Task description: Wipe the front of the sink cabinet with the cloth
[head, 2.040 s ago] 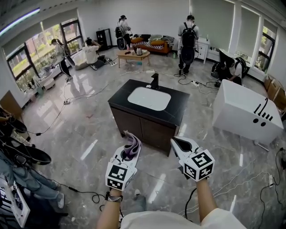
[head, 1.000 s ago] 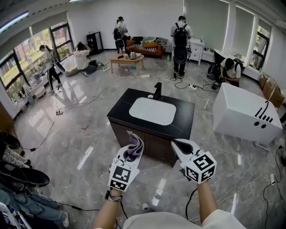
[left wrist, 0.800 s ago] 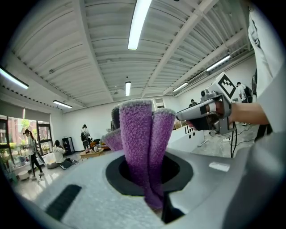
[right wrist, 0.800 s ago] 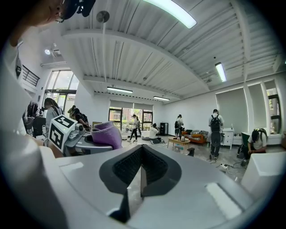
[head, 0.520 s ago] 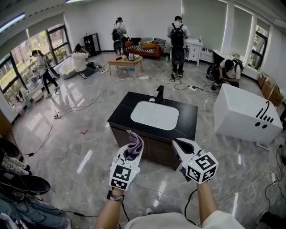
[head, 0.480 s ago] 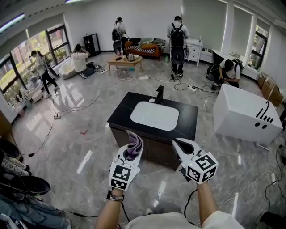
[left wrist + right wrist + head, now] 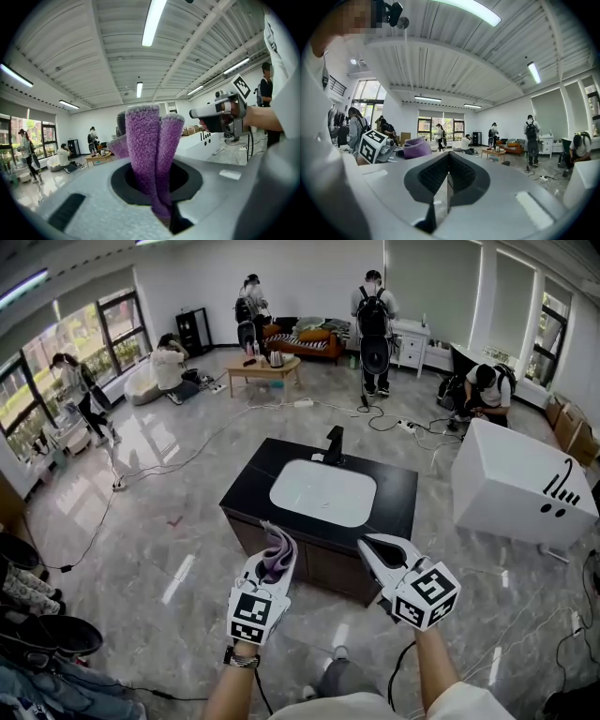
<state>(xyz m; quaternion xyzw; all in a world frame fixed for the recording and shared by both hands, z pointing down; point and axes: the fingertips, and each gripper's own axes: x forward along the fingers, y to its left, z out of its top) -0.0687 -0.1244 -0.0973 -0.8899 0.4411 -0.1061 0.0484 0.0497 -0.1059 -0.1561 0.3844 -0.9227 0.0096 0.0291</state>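
A dark sink cabinet [image 7: 281,554] with a black top and white basin [image 7: 322,492] stands on the marble floor ahead of me. My left gripper [image 7: 271,562] is shut on a purple cloth [image 7: 277,557], which sticks up out of its jaws [image 7: 150,154] in front of the cabinet's front edge. My right gripper [image 7: 374,550] is shut with nothing in it, held beside the left one near the cabinet's front right. In the right gripper view the jaws [image 7: 448,171] meet and the cloth [image 7: 416,148] shows at left.
A white box-like unit [image 7: 520,486] lies on the floor at right. Cables [image 7: 187,442] trail across the floor. Several people stand or crouch at the back, near a coffee table [image 7: 263,367] and sofa [image 7: 309,338]. Shoes [image 7: 37,634] lie at left.
I have stepped closer: the cabinet sits nearer and lower in view than two seconds ago. Both grippers keep their pose, the cloth still held in the left one.
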